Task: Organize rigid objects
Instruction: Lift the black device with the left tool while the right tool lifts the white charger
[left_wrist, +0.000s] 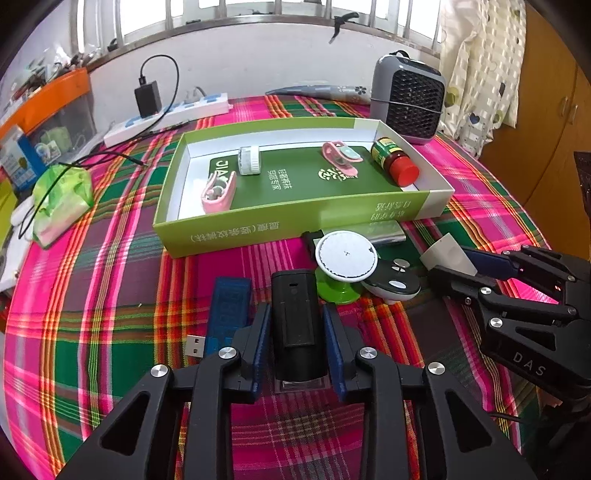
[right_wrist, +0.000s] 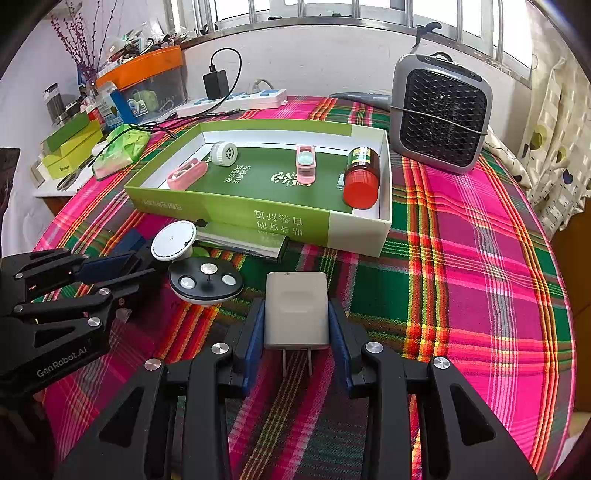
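Two grips: left gripper clasps black block; right gripper clasps white charger.
Advice: we lift both straight, then lower them into green box.

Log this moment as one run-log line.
left gripper: shut on black device | right gripper: shut on white charger | green box: four items inside
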